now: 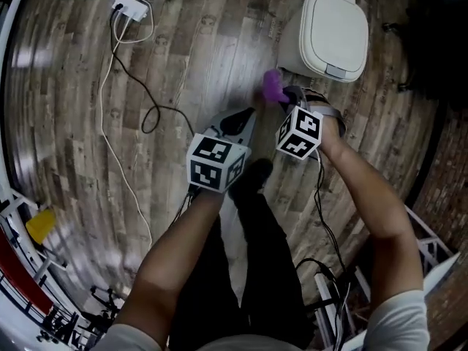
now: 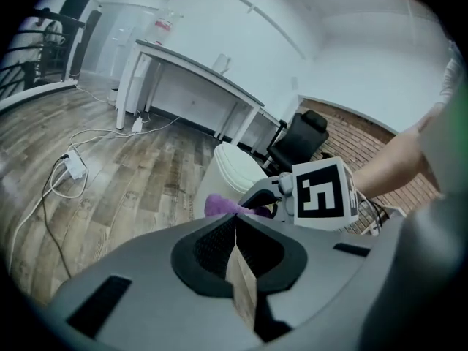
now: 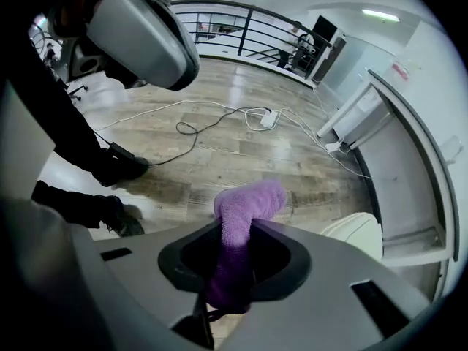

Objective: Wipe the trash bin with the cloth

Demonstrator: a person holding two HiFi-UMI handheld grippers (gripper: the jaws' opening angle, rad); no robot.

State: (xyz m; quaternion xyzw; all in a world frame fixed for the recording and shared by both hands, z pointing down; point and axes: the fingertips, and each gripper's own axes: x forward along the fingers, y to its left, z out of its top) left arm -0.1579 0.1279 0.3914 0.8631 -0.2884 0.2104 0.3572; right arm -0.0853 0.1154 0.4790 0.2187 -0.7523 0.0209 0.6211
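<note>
A cream trash bin (image 1: 333, 35) with a closed lid stands on the wood floor at the upper right of the head view. My right gripper (image 1: 281, 92) is shut on a purple cloth (image 1: 272, 85), held just left of the bin's lower corner; whether the cloth touches the bin I cannot tell. In the right gripper view the cloth (image 3: 241, 225) sticks up from between the jaws, with the bin (image 3: 358, 234) to the right. My left gripper (image 1: 245, 117) is shut and holds nothing, left of the right one. The left gripper view shows the bin (image 2: 230, 168) and cloth (image 2: 219, 205) ahead.
A white power strip (image 1: 130, 7) with white and black cables (image 1: 121, 115) lies on the floor at the upper left. A yellow object (image 1: 40, 225) sits at the left edge. A white desk (image 2: 197, 79) and a black chair (image 2: 300, 137) stand behind the bin.
</note>
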